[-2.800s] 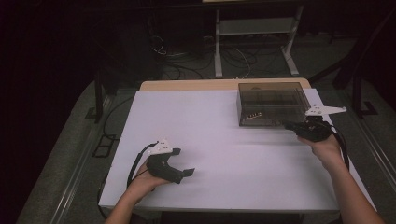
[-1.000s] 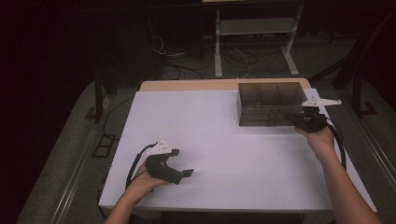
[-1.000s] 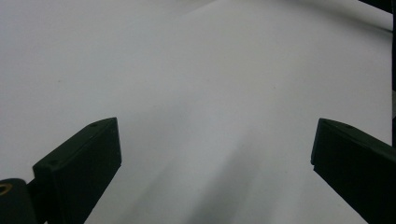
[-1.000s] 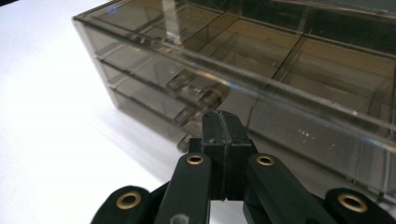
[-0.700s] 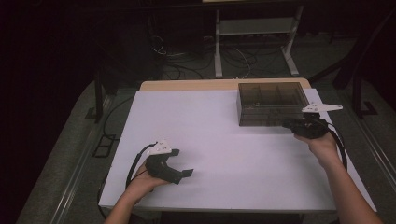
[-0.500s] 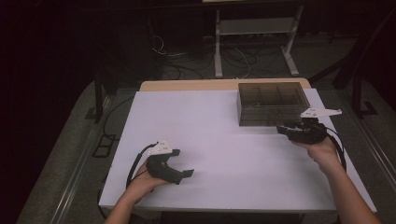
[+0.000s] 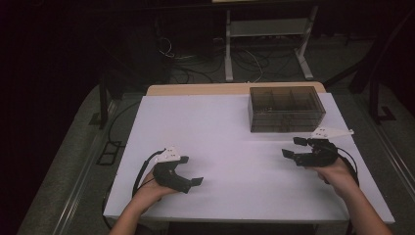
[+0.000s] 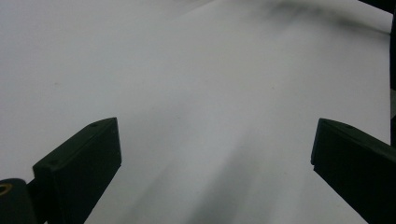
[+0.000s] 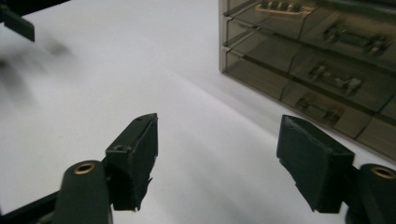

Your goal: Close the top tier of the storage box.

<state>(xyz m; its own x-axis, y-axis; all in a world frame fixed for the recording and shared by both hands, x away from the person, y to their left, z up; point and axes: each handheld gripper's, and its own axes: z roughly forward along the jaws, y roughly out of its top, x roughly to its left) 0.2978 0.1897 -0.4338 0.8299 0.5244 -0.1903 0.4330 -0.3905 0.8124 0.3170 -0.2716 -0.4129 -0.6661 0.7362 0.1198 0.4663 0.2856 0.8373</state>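
A smoky see-through drawer box [image 7: 286,108] stands at the far right of the white table [image 7: 220,122]. Its drawer fronts, with small parts inside, appear in the right gripper view [image 9: 322,60]. My right gripper [image 7: 292,147] hovers just in front of the box, pointing left. Its jaws have just been opening and stand open with nothing between them [image 9: 217,154]. My left gripper [image 7: 193,182] rests near the front left of the table, open, with bare tabletop between its jaws [image 8: 215,158].
A wooden board edge [image 7: 235,89] shows behind the white top. Beyond the table, cables [image 7: 244,58] lie on the dark floor around the legs of a metal stand [image 7: 266,34]. The table's front edge is close to both hands.
My right gripper has pulled back from the drawer box toward the front of the table, and its jaws have gone from shut to open. The left gripper has not moved.
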